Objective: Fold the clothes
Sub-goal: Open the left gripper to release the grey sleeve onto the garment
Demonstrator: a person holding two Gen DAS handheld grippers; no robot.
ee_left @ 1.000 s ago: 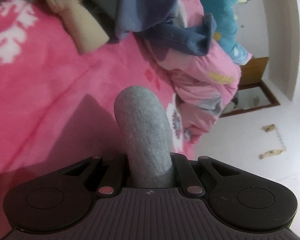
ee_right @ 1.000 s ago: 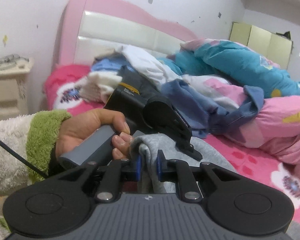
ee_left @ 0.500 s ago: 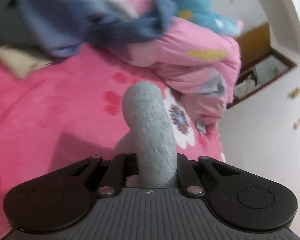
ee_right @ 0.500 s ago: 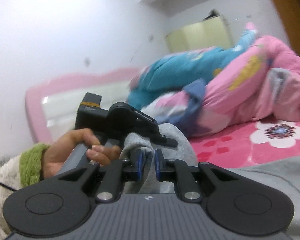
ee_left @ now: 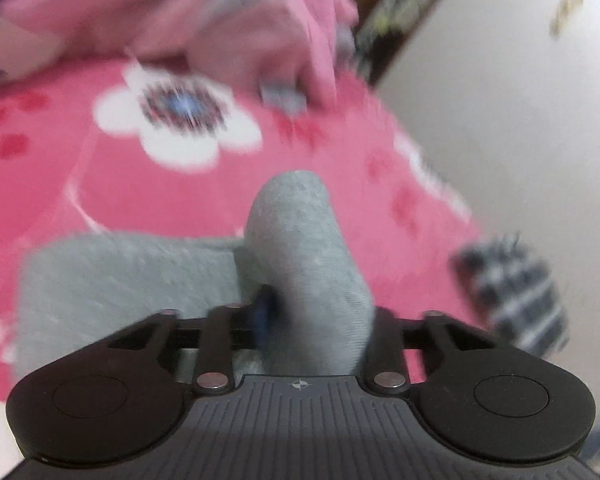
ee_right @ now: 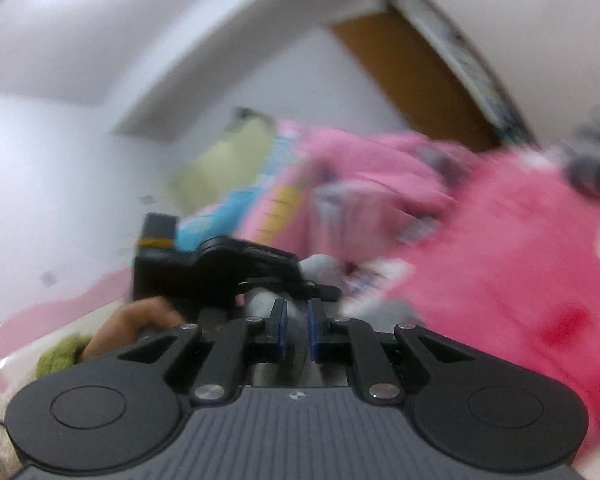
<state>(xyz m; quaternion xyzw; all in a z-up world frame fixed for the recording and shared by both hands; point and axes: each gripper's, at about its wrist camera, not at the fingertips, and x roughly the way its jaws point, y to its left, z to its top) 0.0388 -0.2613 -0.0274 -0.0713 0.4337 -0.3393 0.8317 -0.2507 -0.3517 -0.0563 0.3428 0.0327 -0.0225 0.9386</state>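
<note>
Left hand-held gripper (ee_left: 300, 320) is opening, with a roll of the grey garment (ee_left: 112, 276) still poking straight out between its jaws and the rest lying flat on the pink bed (ee_left: 172, 200), off to its left. Right hand-held gripper (ee_right: 296, 332) is nearly shut, pinching grey cloth, so it's the one really holding on. Everything's blurry.

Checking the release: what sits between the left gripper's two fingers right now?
In the left wrist view, a bunched fold of the grey garment stands between the fingers of the left gripper, whose jaws are opening.
</note>
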